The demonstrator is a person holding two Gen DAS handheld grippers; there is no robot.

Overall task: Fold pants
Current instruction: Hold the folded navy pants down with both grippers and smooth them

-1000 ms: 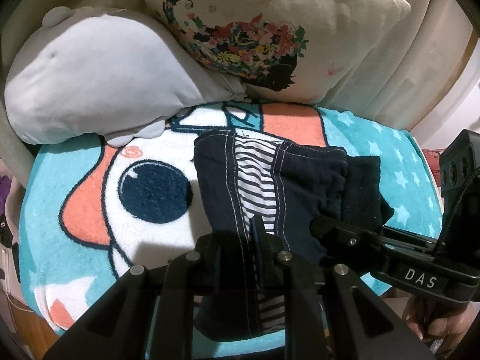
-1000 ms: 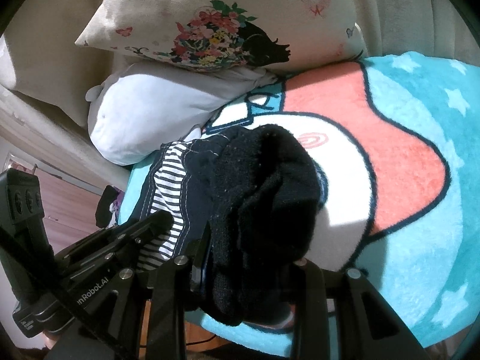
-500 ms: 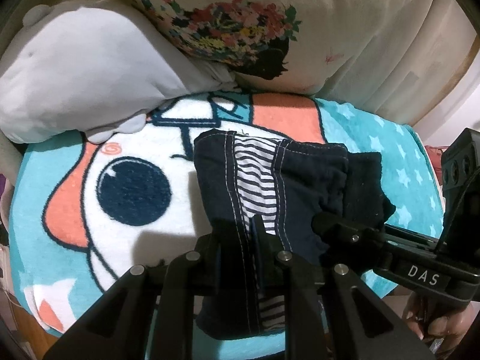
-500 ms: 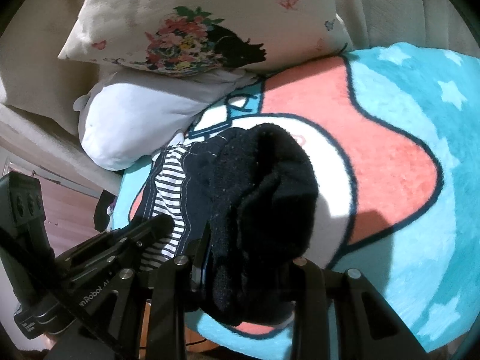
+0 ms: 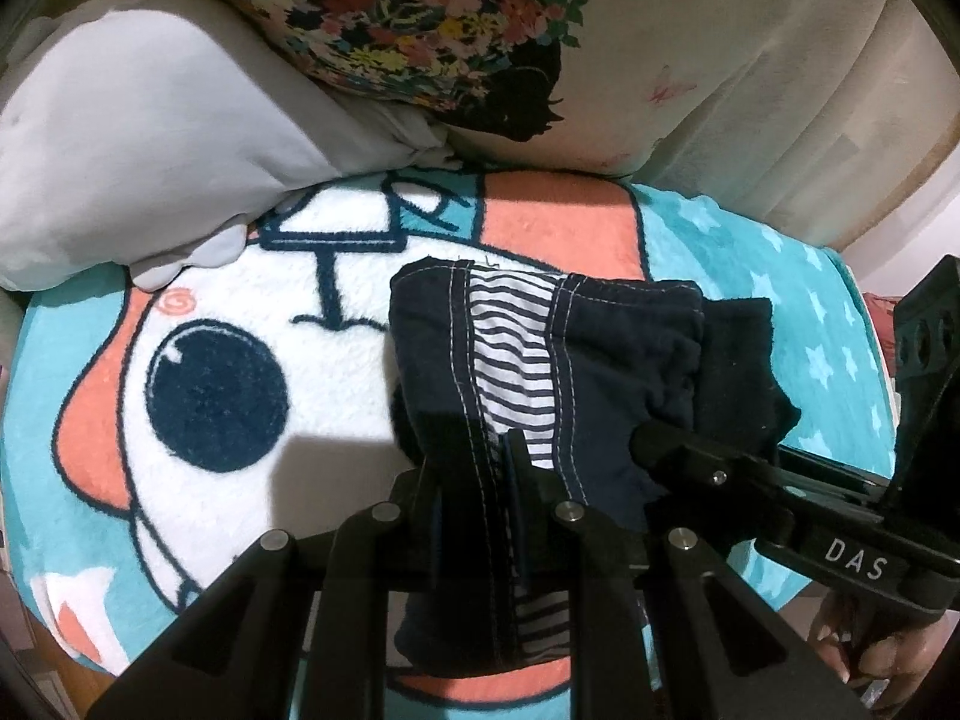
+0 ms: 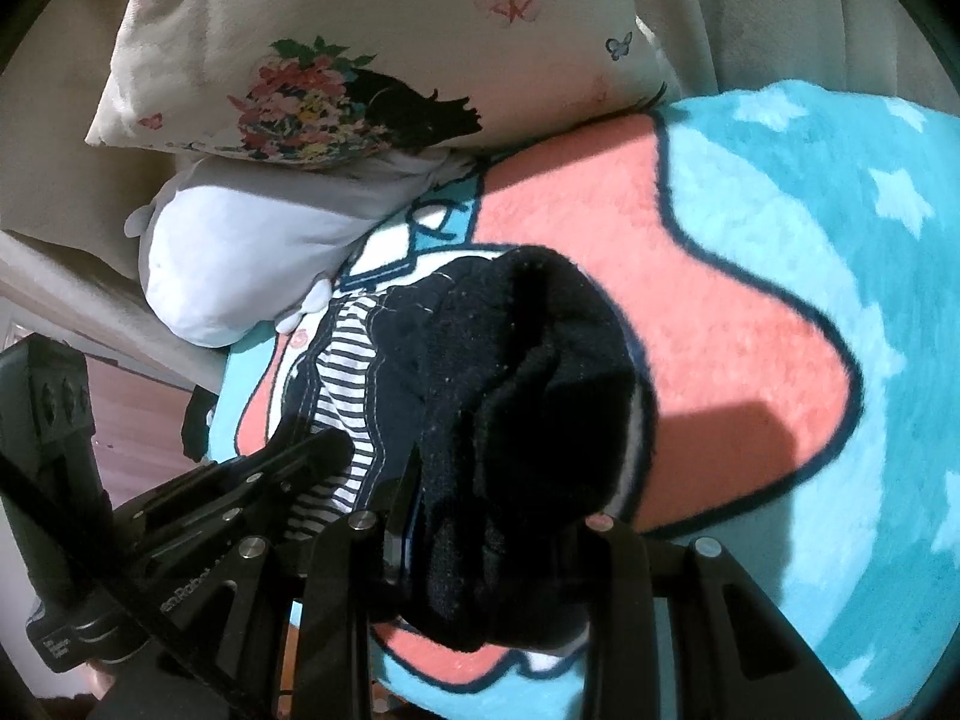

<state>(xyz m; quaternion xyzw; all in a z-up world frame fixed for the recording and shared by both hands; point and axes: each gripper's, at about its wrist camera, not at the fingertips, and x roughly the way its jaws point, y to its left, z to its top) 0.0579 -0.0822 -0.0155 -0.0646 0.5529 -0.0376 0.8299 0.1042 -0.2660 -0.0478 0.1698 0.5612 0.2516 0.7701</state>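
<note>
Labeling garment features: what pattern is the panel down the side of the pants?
Navy-and-white horizontal stripes on the panel, set in the dark navy pants. Clearest in the left wrist view.

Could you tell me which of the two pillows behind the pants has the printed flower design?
The cream pillow leaning on top, with flowers and butterflies; the grey-white pillow below it is plain.
</note>
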